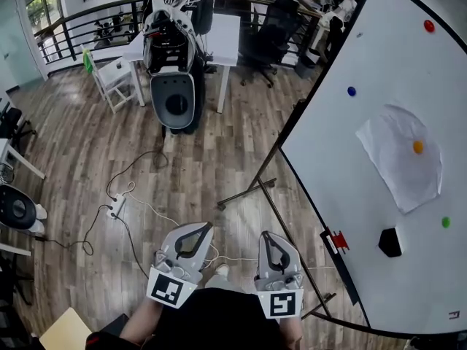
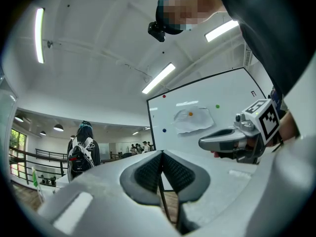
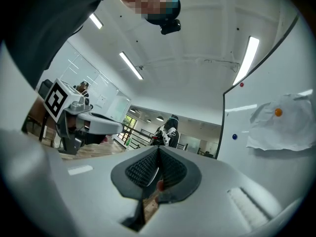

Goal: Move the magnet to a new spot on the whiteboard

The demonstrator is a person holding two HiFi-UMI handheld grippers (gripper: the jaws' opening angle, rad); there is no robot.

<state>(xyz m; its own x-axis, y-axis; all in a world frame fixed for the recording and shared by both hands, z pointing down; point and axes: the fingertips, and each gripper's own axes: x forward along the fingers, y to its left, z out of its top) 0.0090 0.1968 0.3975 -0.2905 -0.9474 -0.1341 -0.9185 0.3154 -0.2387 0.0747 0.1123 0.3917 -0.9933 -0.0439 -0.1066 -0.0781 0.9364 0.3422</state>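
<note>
Currently two grippers sit at the bottom centre of the head view, the left gripper (image 1: 204, 229) and the right gripper (image 1: 267, 236), side by side above the wooden floor (image 1: 87, 144). Both are clenched: each gripper view shows its two ribbed pads pressed together at the tips. In the right gripper view a small reddish patch shows in the slit lower down, and I cannot tell what it is.

One whiteboard (image 1: 394, 64) fills the right side of the frame, slanting across it and apart from both grippers. Four magnets sit on it:
- One red magnet (image 1: 429, 26) is at the upper right.
- One blue magnet (image 1: 352, 91) is below and left of the red one.
- One orange magnet (image 1: 418, 146) sits on the single crumpled sheet of paper (image 1: 394, 159) at mid-right.
- One green magnet (image 1: 446, 222) is at the lower right, just past the paper's corner.

One black eraser (image 1: 390, 242) is on the board below the paper. One white power strip (image 1: 117, 208) with its cable lies on the floor at the left.
</note>
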